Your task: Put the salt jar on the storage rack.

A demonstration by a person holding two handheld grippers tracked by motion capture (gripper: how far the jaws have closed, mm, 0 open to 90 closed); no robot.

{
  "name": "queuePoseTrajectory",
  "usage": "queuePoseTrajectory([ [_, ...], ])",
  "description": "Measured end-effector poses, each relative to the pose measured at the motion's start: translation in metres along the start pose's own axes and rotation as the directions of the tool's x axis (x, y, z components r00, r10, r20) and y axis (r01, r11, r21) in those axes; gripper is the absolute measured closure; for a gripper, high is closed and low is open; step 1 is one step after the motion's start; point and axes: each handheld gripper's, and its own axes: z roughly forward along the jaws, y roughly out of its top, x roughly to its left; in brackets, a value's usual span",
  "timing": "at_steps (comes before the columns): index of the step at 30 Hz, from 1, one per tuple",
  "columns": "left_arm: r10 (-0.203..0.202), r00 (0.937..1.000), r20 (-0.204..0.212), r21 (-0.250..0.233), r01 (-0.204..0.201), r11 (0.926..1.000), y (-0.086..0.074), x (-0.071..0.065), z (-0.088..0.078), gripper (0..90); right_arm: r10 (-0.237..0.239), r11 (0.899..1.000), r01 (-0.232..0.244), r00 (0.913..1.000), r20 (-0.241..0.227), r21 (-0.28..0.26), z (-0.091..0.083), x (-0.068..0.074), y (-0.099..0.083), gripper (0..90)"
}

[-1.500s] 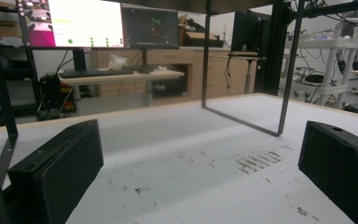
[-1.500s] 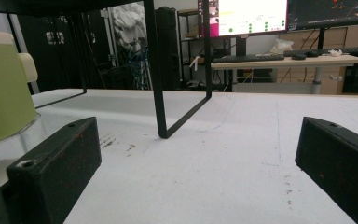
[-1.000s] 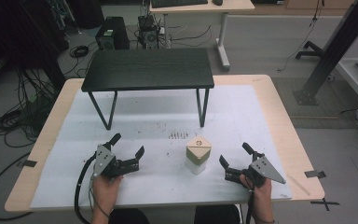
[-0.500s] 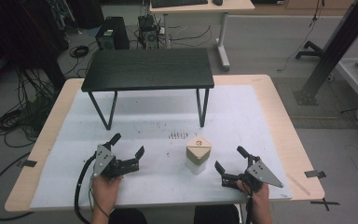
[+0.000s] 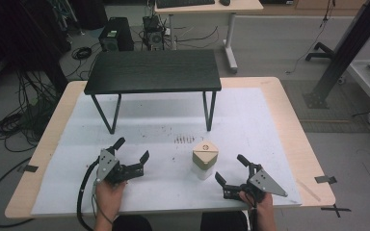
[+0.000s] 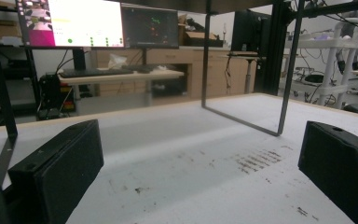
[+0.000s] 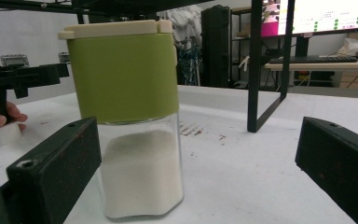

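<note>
Take the jar [image 5: 205, 159] as your landmark: it stands upright on the white sheet [image 5: 250, 120] of the desk [image 5: 289, 125], toward your edge and a little right of the middle. It has a clear glass body holding white powder, a green collar and a cream lid, as your right gripper view shows [image 7: 126, 116].

Your right tool [image 5: 232, 175] sits just right of the jar and slightly nearer to you, resting low at the desk with its jaws spread wide. In the right gripper view the jar stands between those jaws, close against the left one and well apart from the right one; whether the left jaw touches the glass cannot be told.

Your left tool [image 5: 130, 153] lies well to the left of the jar, also with its jaws spread and nothing between them. Your left hand [image 5: 107, 191] wraps its handle.

Beyond the jar, farther from you, stands a small black table [image 5: 153, 71] on thin metal legs. Between the jar and that table, a patch of dark brown marks [image 5: 185, 139] stains the sheet.
</note>
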Motion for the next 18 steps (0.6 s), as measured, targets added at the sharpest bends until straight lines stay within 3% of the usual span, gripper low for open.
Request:
queuePoseTrajectory([
  [18, -0.001, 1.0, 0.0, 0.0, 0.001, 1.0, 0.0, 0.0, 0.0, 0.3, 0.009, 1.0, -0.009, 0.9987, -0.05, -0.006, 0.006, 0.014, -0.001, 0.0],
])
